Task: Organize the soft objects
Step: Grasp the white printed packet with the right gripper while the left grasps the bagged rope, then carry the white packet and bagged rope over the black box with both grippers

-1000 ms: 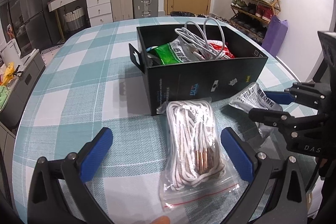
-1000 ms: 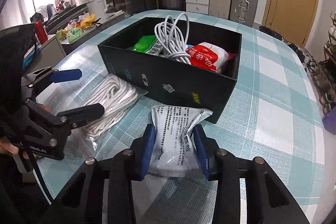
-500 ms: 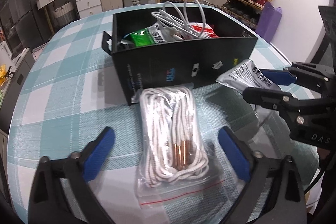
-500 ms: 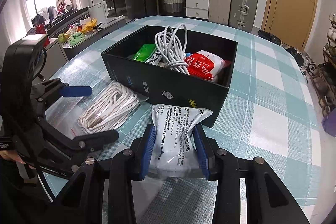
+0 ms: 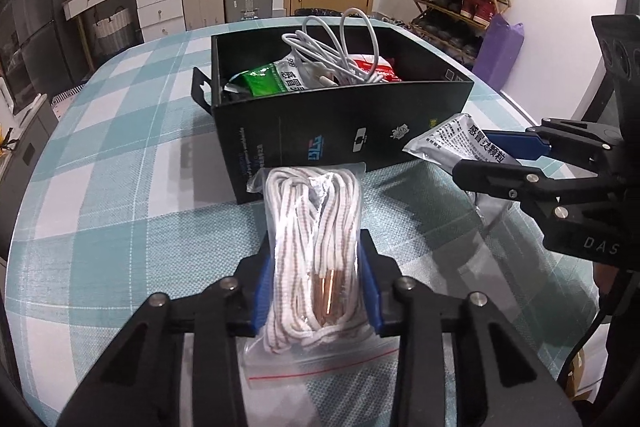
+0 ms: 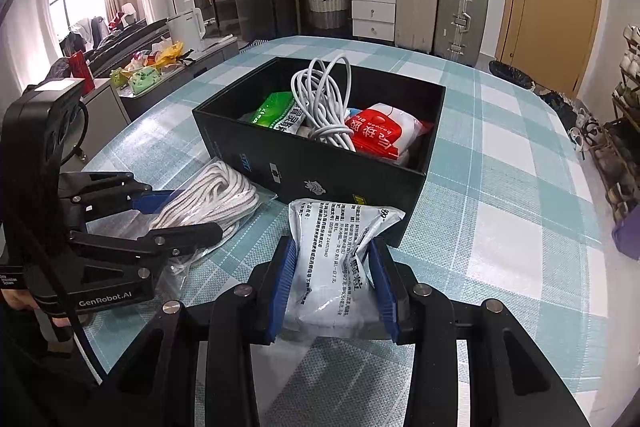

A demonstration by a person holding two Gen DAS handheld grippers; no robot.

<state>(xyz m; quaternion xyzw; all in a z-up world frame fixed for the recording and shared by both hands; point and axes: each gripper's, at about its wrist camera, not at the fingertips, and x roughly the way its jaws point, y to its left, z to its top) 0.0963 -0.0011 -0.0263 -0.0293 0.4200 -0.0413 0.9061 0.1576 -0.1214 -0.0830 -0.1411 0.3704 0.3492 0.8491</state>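
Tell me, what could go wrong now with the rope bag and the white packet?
The left gripper is closing on the slippery rope bag, pinching rope through thin plastic; it might slide out when lifted. The right gripper squeezes the white packet beside the box wall; it could bump that wall. The cable sticks up and might snag.

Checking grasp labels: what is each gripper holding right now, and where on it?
Left gripper, jaws closing, has the bagged white rope between its pads across the near half. Right gripper is shut on the white printed packet across its near half.
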